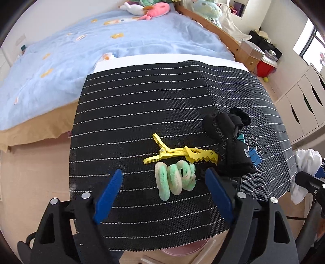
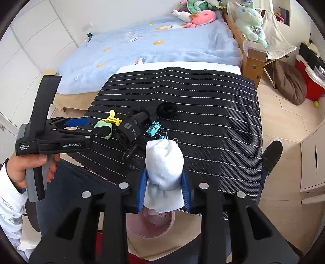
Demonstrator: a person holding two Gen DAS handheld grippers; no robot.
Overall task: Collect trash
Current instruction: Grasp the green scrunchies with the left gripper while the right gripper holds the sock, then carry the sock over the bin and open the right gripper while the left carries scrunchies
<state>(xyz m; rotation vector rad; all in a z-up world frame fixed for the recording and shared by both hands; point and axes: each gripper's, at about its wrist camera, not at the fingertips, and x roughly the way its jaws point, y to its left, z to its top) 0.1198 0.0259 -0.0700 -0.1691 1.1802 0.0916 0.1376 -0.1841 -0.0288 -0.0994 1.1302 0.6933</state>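
Right tool (image 2: 164,183) grips crumpled white tissue (image 2: 163,160) above pink bin (image 2: 170,225). Tissue light, soft: pinch mid-bulk. Left tool (image 1: 162,188) wide, straddling green fuzzy coil (image 1: 174,178) on bench (image 1: 142,97), pads clear.

It was a bedroom in a home: a wooden-framed bed (image 2: 251,58) with a blue quilt (image 1: 101,50) and plush toys (image 2: 201,16) filled the background, white cabinets (image 1: 300,97) stood along the wall, and a window (image 1: 312,44) let in daylight.
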